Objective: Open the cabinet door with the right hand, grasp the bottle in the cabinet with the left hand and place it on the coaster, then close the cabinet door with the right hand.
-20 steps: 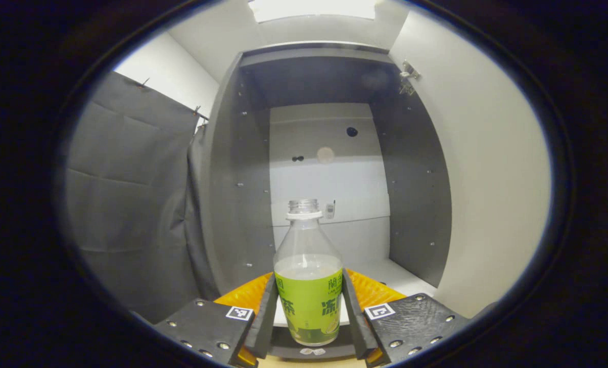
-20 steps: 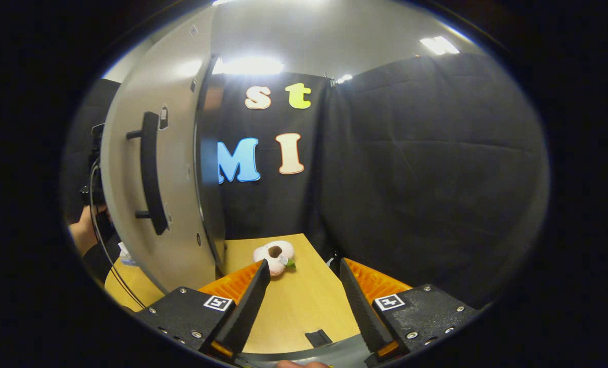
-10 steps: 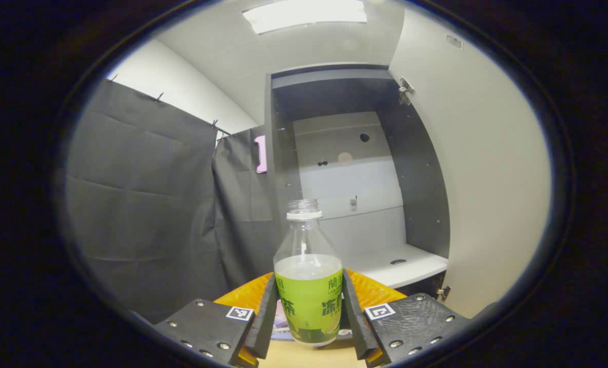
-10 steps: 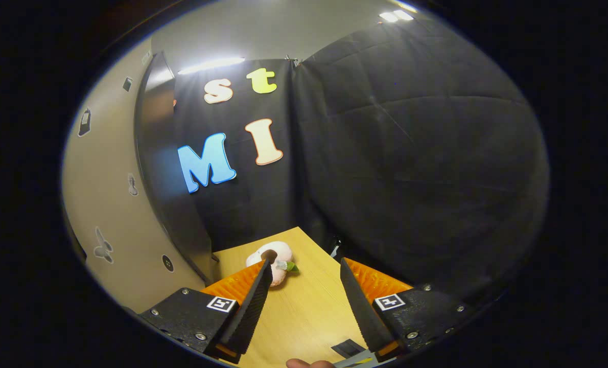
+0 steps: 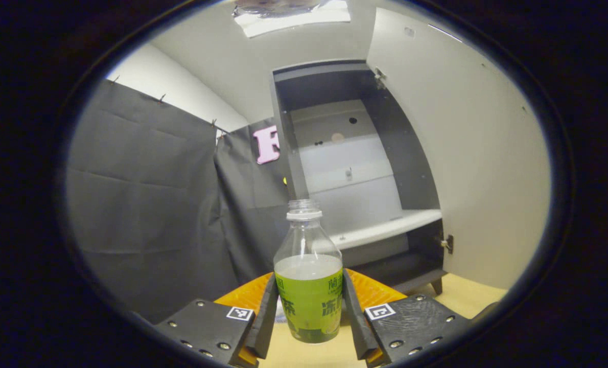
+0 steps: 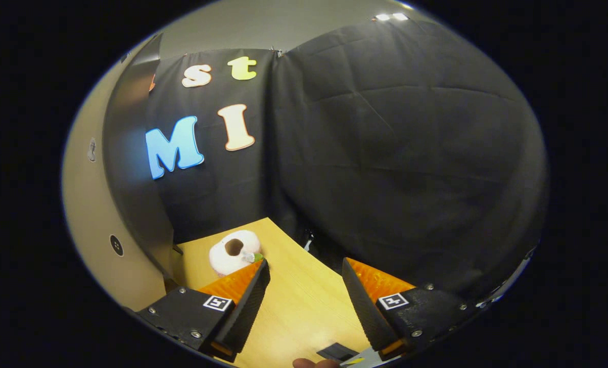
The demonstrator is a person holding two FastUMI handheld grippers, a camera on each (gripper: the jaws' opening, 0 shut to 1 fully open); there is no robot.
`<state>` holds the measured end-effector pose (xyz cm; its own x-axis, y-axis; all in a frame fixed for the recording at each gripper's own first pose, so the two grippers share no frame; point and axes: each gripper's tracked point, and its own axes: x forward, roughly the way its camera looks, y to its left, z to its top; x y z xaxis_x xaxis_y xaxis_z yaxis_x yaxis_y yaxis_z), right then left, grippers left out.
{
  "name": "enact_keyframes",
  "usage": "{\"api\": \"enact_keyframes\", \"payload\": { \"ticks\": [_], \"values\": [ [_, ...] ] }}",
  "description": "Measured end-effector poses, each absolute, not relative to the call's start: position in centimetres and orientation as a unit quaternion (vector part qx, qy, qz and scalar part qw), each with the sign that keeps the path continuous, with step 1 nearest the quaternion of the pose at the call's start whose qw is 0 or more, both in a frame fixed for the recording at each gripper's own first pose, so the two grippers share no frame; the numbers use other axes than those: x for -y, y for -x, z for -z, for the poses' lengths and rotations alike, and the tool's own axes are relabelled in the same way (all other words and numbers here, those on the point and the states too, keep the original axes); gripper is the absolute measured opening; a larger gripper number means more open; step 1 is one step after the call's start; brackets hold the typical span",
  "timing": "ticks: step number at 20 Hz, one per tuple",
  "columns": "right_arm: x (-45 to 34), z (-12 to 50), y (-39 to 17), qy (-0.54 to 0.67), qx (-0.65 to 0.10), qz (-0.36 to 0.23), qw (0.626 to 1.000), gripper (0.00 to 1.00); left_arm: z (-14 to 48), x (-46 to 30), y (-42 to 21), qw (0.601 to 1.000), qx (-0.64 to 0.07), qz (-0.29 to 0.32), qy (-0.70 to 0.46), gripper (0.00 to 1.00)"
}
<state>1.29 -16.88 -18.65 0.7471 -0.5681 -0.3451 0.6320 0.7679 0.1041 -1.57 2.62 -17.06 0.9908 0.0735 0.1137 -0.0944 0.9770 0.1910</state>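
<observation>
A clear bottle (image 5: 308,286) with a green label, uncapped and half full of pale liquid, stands upright between the fingers of my left gripper (image 5: 309,278), which is shut on it. Its base hangs just over the wooden table (image 5: 467,299). Behind it the dark cabinet (image 5: 355,153) stands open, its white shelf (image 5: 386,230) bare and its pale door (image 5: 462,153) swung out to the right. In the right gripper view my right gripper (image 6: 304,266) is open above the table (image 6: 294,306), holding nothing, with the door (image 6: 87,204) at its left.
A white ring-shaped soft toy (image 6: 232,253) lies on the table near the door's foot. Black cloth walls (image 6: 386,153) close in the table's far edge. The cabinet's foot (image 5: 437,285) rests on the table.
My left gripper has drawn the bottle back out of the cabinet, which now sits farther off. My right gripper has turned right, away from the door; the handle has left its view.
</observation>
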Motion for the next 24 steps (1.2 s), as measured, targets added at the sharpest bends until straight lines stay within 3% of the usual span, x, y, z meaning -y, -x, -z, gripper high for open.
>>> {"api": "enact_keyframes", "payload": {
  "ticks": [4,11,15,24],
  "values": [
    [17.5,23.2,-0.8,-0.066,-0.204,0.334,0.918,0.89,25.3,-2.6,4.7,0.996,0.009,-0.048,-0.073,0.64],
    [16.5,28.7,0.4,0.013,-0.284,0.298,0.911,0.91,33.6,-3.3,9.4,0.997,-0.025,-0.059,-0.042,0.64],
    [15.4,29.4,0.1,0.091,-0.301,0.258,0.913,0.93,35.7,-2.6,12.2,0.997,-0.028,-0.061,-0.029,0.64],
    [10.4,29.2,-1.3,0.123,-0.299,0.195,0.926,0.94,36.0,-2.6,12.5,0.999,-0.006,-0.052,-0.015,0.67]
  ]
}}
